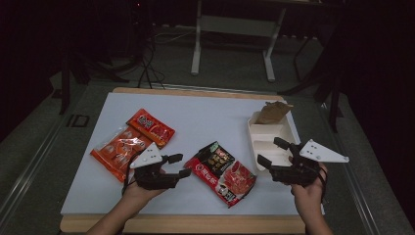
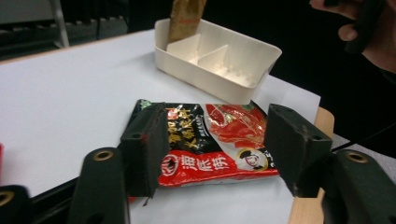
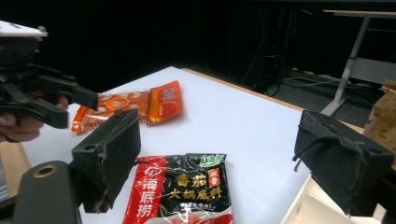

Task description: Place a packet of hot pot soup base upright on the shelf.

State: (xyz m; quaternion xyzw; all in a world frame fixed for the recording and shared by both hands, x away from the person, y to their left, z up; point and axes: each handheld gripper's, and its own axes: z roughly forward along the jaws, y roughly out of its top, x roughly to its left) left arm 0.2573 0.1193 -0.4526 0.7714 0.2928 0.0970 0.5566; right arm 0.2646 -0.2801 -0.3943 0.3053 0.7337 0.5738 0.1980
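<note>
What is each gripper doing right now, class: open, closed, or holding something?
Left gripper: open, holding nothing.
Right gripper: open, holding nothing.

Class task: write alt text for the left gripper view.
Two open black jaws frame a red and black sauce packet lying flat on a white table. Behind it sits a white divided tray holding a brown packet.

red-black sachet (image 3: 180, 198) | brand 海底捞 | txt 番茄火锅底料 | other packs unreadable

two open grippers, left gripper (image 1: 177, 165) and right gripper (image 1: 272, 152), are flanking a red sauce packet (image 1: 221, 173) lying near the white tray (image 1: 261, 137).
</note>
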